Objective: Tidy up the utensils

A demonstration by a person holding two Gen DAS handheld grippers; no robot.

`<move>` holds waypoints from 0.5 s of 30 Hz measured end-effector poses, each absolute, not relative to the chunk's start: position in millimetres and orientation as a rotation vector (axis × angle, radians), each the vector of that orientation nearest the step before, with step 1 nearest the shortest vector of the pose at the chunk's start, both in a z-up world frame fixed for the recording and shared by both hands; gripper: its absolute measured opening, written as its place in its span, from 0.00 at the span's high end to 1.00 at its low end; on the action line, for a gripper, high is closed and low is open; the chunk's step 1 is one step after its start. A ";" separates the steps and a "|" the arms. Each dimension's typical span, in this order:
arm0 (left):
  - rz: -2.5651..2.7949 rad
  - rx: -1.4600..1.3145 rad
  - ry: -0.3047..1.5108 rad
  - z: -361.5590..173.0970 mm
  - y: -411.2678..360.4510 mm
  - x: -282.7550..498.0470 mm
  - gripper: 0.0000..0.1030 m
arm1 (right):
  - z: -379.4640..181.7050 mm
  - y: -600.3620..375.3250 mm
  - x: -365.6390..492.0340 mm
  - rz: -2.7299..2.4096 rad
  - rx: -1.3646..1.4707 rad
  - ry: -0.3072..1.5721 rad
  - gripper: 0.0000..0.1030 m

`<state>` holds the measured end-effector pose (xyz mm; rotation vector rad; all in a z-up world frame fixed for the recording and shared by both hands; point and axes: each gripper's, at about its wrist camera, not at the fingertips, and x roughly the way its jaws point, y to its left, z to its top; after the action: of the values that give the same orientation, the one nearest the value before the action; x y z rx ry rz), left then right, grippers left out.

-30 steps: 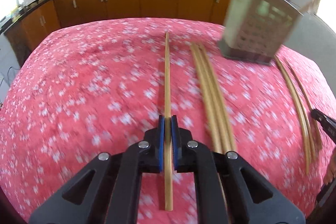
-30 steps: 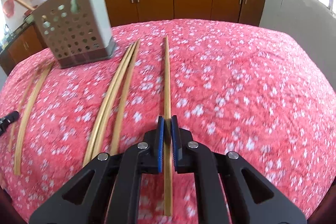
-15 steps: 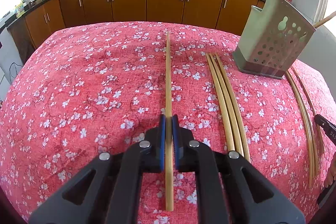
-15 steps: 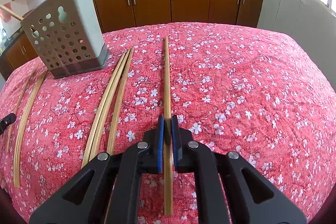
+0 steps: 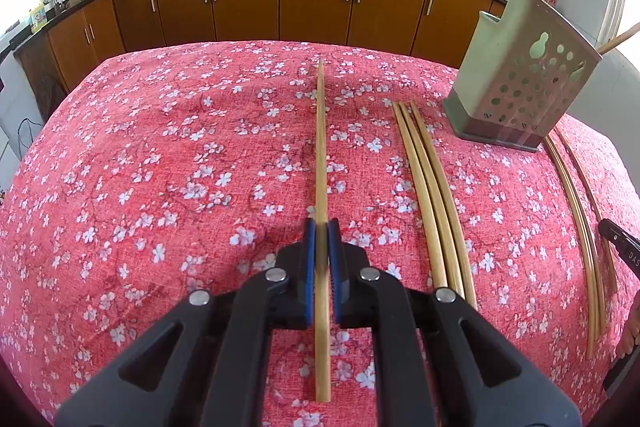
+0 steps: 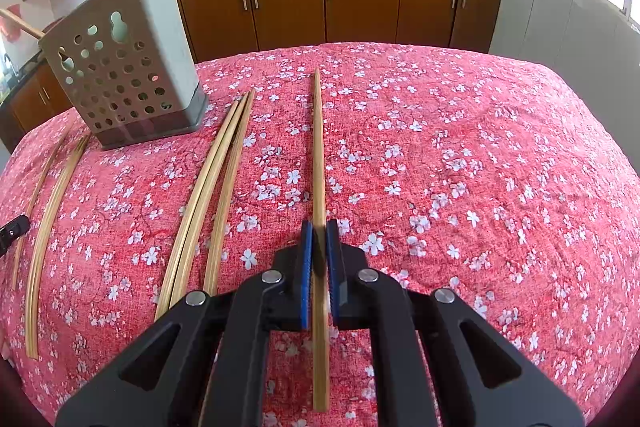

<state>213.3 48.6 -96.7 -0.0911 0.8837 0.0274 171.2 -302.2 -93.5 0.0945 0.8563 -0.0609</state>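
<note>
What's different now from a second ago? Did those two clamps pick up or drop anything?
Nothing was picked up or dropped. The left tool stays clamped on its chopstick, the right tool on its own chopstick. The perforated holder and loose chopsticks lie where they were; only the views steadied.

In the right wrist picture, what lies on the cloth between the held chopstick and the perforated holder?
Between the held chopstick and the perforated holder, three loose chopsticks lie side by side on the red floral tablecloth. The right wrist view shows it clearly.
</note>
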 end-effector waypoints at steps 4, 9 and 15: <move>0.026 -0.094 0.884 -96.6 48.8 213.3 0.90 | -93.7 -301.9 170.9 -0.060 0.097 0.856 0.92; 0.026 -0.098 0.883 -97.0 48.5 213.1 0.90 | -93.7 -301.8 171.2 -0.061 0.096 0.856 0.92; 0.027 -0.102 0.883 -96.9 48.0 213.0 0.90 | -93.5 -301.8 171.4 -0.061 0.097 0.856 0.92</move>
<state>213.0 48.0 -96.9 -0.1017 0.8831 0.0269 171.4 -301.8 -93.5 0.0967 0.8561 -0.0611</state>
